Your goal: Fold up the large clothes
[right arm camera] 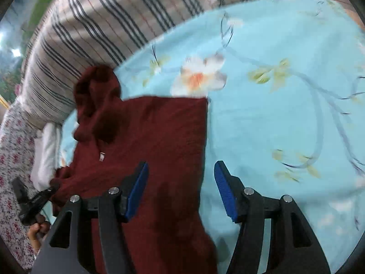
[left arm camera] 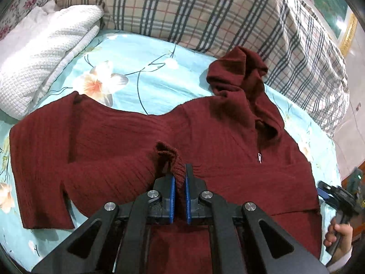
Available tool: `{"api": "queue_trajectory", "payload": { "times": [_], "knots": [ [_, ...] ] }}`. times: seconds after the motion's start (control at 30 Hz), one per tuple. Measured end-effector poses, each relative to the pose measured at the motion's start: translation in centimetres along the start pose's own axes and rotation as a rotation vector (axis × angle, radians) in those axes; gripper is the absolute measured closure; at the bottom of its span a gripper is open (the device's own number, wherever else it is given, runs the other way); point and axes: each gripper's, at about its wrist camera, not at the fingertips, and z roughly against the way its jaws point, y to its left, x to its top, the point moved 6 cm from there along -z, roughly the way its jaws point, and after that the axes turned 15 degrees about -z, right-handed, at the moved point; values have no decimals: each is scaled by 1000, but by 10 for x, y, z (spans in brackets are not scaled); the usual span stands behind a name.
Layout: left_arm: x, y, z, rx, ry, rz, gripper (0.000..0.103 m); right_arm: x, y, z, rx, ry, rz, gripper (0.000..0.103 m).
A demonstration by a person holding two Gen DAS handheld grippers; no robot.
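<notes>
**A:** Where is the garment?

**B:** A dark red knitted sweater (left arm camera: 141,137) lies flat on a bed covered by a light blue floral sheet (left arm camera: 146,61). In the left wrist view its long axis runs across the picture, with the hood (left arm camera: 239,73) bunched up at the upper right and pointing toward a plaid quilt (left arm camera: 205,11). A short zip (left arm camera: 259,156) sits below the hood.

**A:** And the claws?

**B:** The left claw (left arm camera: 180,196) is closed, its blue pads pinching a ribbed cuff (left arm camera: 168,155) of the sweater. The right claw (right arm camera: 181,189) stands partly open with nothing pressed between its pads; it hovers over the sweater's straight edge, one finger above red knit, the other above the sheet.

**A:** Any containers?

**B:** I can make out none. A folded white textured blanket (left arm camera: 45,52) rests at the upper left, apart from the sweater.

**A:** What is hard to see?

**B:** The sweater's lower part is hidden behind the left claw's frame. The right wrist view is blurred. A hand (left arm camera: 337,239) appears only at the right rim, cut off.
</notes>
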Motion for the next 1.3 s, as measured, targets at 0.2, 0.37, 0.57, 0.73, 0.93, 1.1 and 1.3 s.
{"api": "queue_trajectory", "payload": {
  "times": [0.2,0.37,0.57,0.73,0.93,1.1,1.3],
  "knots": [
    [4,-6,-2,-22,15,-20,97,11,0,1,-41,-18,22,97],
    [-5,-4,-20,-30,66,-8,96,3,-2,5,-222,-67,88,81],
    [-17,6,9,-76,39,51,88,-34,33,40,-75,-132,131,56],
    [-38,53,69,39,-24,93,62,-83,49,37,2,-10,155,56],
    [-60,101,78,124,50,89,41,-129,66,26,62,80,161,56],
    [-66,108,39,214,121,-3,31,-151,81,19,92,122,164,56],
    [-62,125,26,246,132,-19,94,-156,91,21,105,133,177,56]
  ]
}}
